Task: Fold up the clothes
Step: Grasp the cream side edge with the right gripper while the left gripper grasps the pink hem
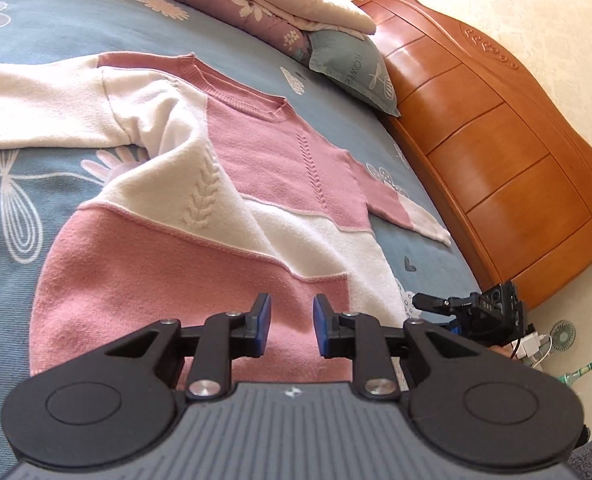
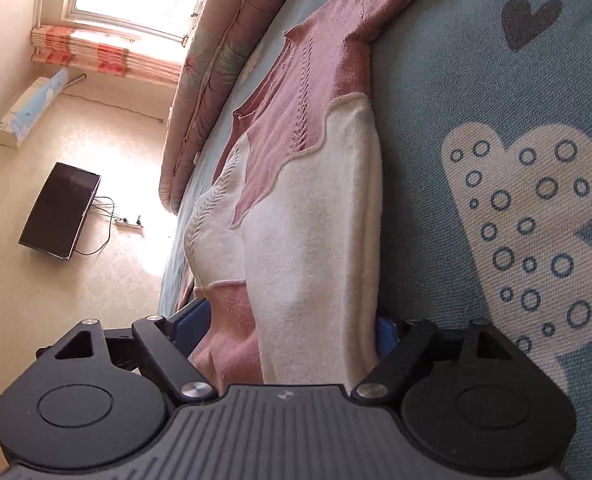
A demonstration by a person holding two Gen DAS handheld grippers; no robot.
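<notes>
A pink and white knitted sweater (image 1: 231, 184) lies spread face up on the blue patterned bed sheet (image 1: 23, 208), one sleeve stretched to the left and the other toward the wooden bed end. My left gripper (image 1: 291, 326) hovers over the pink hem, its blue pads a small gap apart with nothing between them. At the sweater's right hem corner sits my right gripper (image 1: 472, 312), seen from the side. In the right wrist view, my right gripper (image 2: 289, 324) is rolled on its side and stands wide, with the sweater (image 2: 312, 216) hem lying between its jaws, not pinched.
A folded quilt (image 1: 255, 4) and a grey-blue pillow (image 1: 356, 72) lie along the far side of the bed, beside the orange wooden bed end (image 1: 496, 140). A small fan (image 1: 564, 332) sits on the floor. A black screen (image 2: 59, 216) and power strip (image 2: 129, 222) are by the window.
</notes>
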